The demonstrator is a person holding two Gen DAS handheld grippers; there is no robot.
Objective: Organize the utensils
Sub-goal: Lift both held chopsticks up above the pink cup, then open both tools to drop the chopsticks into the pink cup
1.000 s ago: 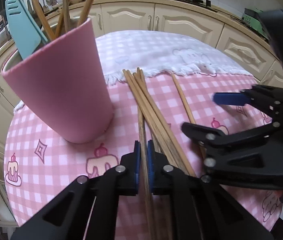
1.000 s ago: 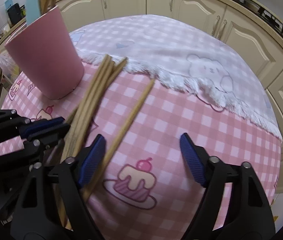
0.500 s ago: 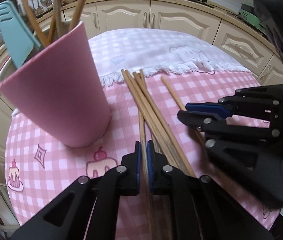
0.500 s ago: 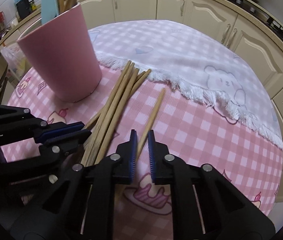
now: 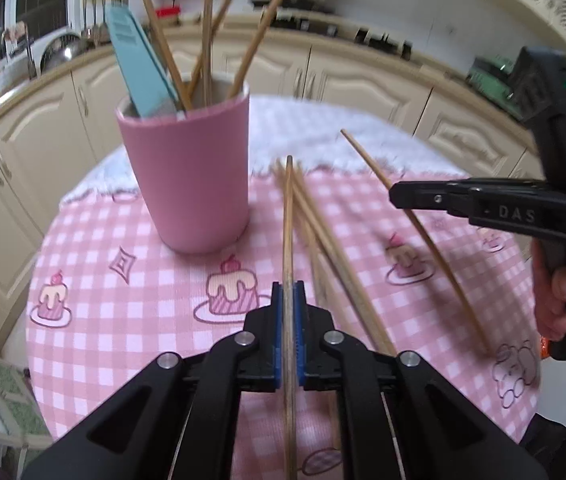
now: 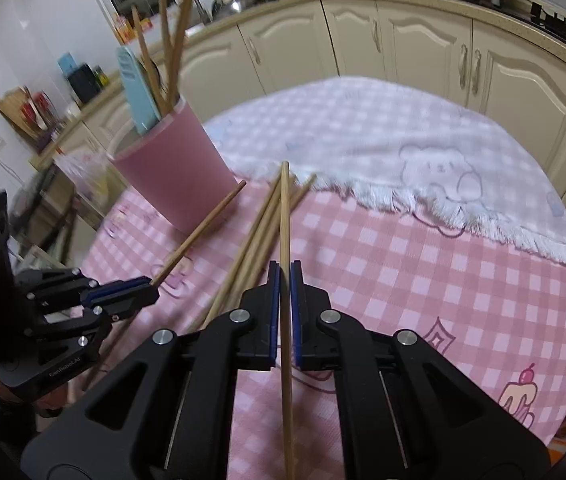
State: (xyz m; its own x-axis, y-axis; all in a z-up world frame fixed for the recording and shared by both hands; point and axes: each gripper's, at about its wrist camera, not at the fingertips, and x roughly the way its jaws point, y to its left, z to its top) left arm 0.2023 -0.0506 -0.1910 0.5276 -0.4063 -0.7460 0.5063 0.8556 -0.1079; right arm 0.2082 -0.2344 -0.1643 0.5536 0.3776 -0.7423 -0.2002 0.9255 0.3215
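A pink cup (image 5: 191,176) stands on the pink checked tablecloth and holds several wooden chopsticks and a teal utensil (image 5: 139,68). My left gripper (image 5: 289,308) is shut on one chopstick (image 5: 288,216), lifted and pointing toward the cup's right side. My right gripper (image 6: 284,300) is shut on another chopstick (image 6: 284,216), also raised off the table. It shows in the left wrist view (image 5: 415,200) with its chopstick (image 5: 367,160). Several chopsticks (image 5: 335,248) lie loose on the cloth between the grippers. The cup also shows in the right wrist view (image 6: 171,176).
A white fringed towel (image 6: 383,148) covers the far half of the round table (image 5: 83,320). Cream kitchen cabinets (image 6: 403,52) curve around behind it. The left gripper's body (image 6: 43,312) sits at the table's left edge in the right wrist view.
The right gripper closed on a single chopstick. Both grippers then lifted their chopsticks off the table and drew back from the cup.
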